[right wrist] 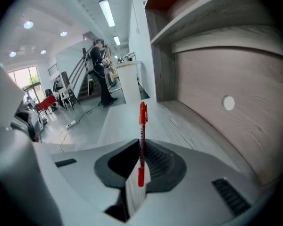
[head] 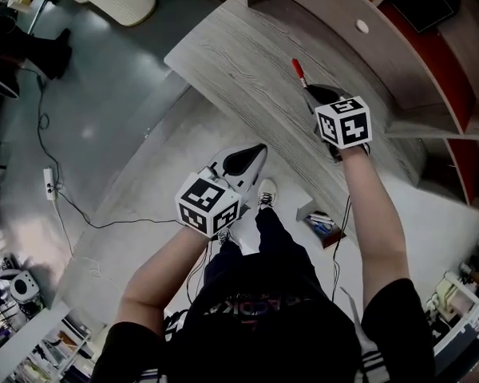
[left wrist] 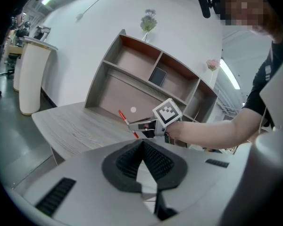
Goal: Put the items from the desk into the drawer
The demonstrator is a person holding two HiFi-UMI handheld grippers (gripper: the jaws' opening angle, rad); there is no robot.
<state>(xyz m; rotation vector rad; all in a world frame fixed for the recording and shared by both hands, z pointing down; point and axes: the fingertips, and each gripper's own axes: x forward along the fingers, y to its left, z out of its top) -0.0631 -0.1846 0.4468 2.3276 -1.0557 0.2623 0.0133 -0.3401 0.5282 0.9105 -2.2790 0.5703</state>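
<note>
The right gripper (right wrist: 140, 149) has its fingers pinched narrow on a red pen (right wrist: 142, 134), gripped near its lower end so that most of the pen sticks out past the tips. In the head view it is over the grey wooden desk (head: 239, 62), near the shelf unit (head: 431, 62) behind it. The left gripper (left wrist: 142, 146) has its fingers closed together with nothing between them (it is off the desk's front edge, above the floor (head: 104, 102))
</note>
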